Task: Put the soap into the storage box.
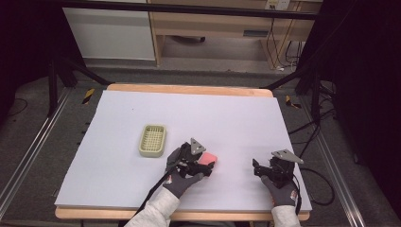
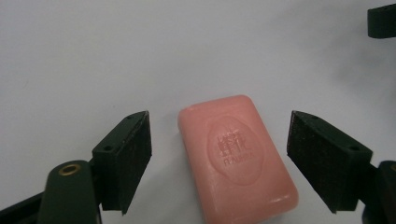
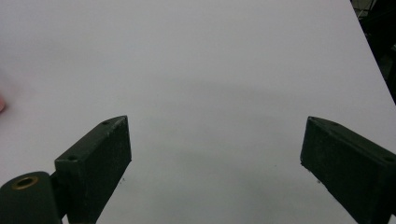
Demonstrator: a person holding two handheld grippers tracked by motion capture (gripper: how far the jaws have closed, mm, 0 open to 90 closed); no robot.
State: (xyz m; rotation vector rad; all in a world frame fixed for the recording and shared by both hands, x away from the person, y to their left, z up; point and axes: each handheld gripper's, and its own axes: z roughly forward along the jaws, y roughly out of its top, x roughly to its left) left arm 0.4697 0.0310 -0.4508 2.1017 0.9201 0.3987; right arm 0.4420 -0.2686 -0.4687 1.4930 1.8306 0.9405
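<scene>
A pink bar of soap [image 2: 238, 156] with a stamped oval mark lies flat on the white table top [image 1: 198, 118]. My left gripper [image 2: 219, 156] is open, its two black jaws standing either side of the soap with a gap on each side. From above, the soap [image 1: 206, 158] shows just beyond the left gripper [image 1: 208, 166]. A pale green soap dish [image 1: 152, 140] with a ribbed grid inside sits empty to the left of that hand. My right gripper [image 1: 256, 169] rests near the table's front right, open, with bare table between its jaws [image 3: 215, 163].
The table's wooden front edge [image 1: 189, 215] runs just under both gloved hands. Cables trail off the right side of the table [image 1: 326, 189]. Black frame legs and a cabinet stand beyond the far edge.
</scene>
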